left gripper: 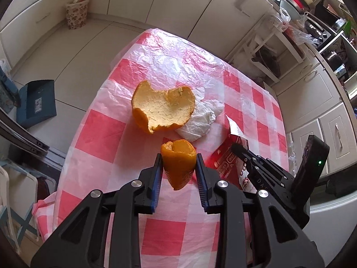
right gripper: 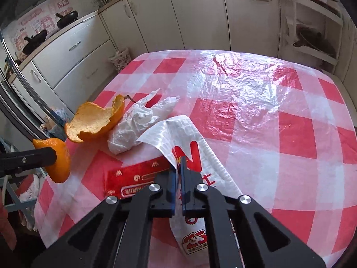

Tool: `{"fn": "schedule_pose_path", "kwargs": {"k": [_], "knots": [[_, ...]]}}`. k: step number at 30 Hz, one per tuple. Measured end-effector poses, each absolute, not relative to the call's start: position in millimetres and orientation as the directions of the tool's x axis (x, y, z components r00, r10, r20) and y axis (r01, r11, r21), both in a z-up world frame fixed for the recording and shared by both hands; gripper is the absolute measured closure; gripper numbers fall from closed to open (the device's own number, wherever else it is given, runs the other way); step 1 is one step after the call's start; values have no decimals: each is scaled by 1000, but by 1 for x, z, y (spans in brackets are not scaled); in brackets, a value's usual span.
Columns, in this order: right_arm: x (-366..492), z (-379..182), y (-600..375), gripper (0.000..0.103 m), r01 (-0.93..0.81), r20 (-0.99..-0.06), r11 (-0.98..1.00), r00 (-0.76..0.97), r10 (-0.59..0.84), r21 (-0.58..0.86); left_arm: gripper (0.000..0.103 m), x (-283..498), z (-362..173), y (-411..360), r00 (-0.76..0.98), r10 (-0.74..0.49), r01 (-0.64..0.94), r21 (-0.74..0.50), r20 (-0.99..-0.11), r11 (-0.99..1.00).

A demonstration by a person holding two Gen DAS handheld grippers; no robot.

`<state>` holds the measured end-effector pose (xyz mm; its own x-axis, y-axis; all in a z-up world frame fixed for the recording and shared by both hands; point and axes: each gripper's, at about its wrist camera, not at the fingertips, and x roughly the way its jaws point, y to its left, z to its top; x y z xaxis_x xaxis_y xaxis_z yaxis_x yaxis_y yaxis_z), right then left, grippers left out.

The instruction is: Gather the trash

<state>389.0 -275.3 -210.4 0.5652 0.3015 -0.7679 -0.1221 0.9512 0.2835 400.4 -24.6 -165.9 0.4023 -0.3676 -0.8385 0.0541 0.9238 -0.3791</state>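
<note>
table (right gripper: pixel 290 122): red-white checked plastic cover | cabinets (right gripper: pixel 178 11): cream

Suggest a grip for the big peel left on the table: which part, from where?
Probably the raised rim of the big peel, one finger inside the cup and one outside, coming from above. It lies open side up on the table, a thin curled wall; the tissue touches its far side, so take the near edge.
</note>
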Motion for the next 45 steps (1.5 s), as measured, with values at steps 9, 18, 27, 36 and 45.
{"fn": "schedule_pose_path", "kwargs": {"k": [9, 18, 27, 36, 45], "knots": [[338, -160, -337, 100, -94, -644, 880, 646, 409, 465, 76, 378, -147, -58, 431, -444, 217, -387, -786, 896], [245, -129, -464, 100, 76, -554, 833, 779, 293, 548, 76, 328, -130, -134, 387, -566, 462, -378, -727, 802], [215, -176, -485, 38, 167, -674, 835, 680, 287, 524, 76, 311, -130, -168, 394, -575, 459, -389, -717, 799], [288, -183, -334, 20, -175, -713, 928, 598, 366, 330, 76, 327, -124, -119, 451, -570, 365, -440, -687, 820], [314, -219, -274, 11, -278, -819, 953, 516, 251, 116, 76, 328, -106, -80, 466, -614, 362, -496, -637, 790]]}}
